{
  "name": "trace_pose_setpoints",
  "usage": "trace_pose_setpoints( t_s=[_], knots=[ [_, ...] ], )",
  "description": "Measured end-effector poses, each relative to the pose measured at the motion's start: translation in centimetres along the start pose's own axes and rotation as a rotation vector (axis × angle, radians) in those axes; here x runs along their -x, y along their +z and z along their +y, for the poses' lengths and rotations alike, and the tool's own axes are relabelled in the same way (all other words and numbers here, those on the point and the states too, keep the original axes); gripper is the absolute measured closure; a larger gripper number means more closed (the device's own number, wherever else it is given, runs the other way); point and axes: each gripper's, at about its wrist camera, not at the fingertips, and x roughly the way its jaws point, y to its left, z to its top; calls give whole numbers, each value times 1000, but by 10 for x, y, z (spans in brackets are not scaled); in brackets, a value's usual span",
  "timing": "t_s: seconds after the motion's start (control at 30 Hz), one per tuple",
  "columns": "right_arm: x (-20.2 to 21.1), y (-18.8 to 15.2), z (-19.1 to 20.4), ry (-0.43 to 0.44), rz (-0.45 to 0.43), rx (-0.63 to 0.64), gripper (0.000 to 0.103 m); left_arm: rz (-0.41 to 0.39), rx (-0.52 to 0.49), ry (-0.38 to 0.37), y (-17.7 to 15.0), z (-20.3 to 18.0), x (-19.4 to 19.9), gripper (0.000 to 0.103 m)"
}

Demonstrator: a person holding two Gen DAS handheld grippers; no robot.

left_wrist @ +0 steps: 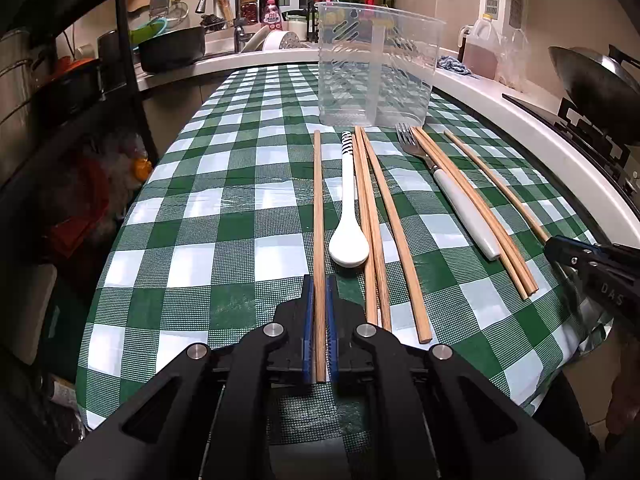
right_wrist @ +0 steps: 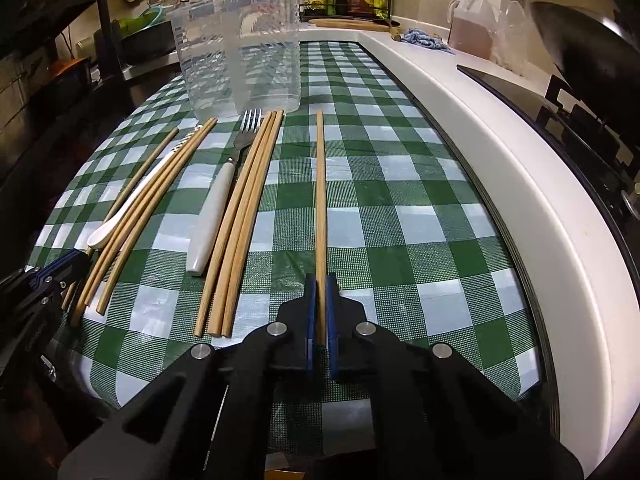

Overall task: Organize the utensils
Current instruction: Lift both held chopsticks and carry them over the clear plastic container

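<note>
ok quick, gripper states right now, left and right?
Left gripper: shut on the leftmost chopstick, near its end.
Right gripper: shut on the rightmost chopstick, near its end.

Green-checked table (left_wrist: 224, 216): clear container (left_wrist: 376, 68), chopsticks (left_wrist: 394, 232), white spoon (left_wrist: 349, 216), fork (left_wrist: 448, 184).

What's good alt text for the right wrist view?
The right claw is shut on one chopstick lying on a green checked tablecloth. To its left lie more chopsticks, a fork and a white spoon, before a clear plastic holder.
</note>
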Motion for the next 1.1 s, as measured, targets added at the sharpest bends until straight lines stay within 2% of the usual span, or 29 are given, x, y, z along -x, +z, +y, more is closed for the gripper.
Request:
trace_pose_setpoints(
  t_s=[0.13,0.47,0.77,1.1],
  knots=[
    [13,5,2,-8,-54,16,98,-22,0,4,3,0,6,97],
    [50,15,1,-16,-200,24,98,-143,-4,7,13,2,35,97],
    [73,21,-2,12,-270,14,98,-255,4,-5,26,7,64,97],
    [110,37,-4,20,-374,9,98,-326,37,-32,49,16,88,97]
  ],
)
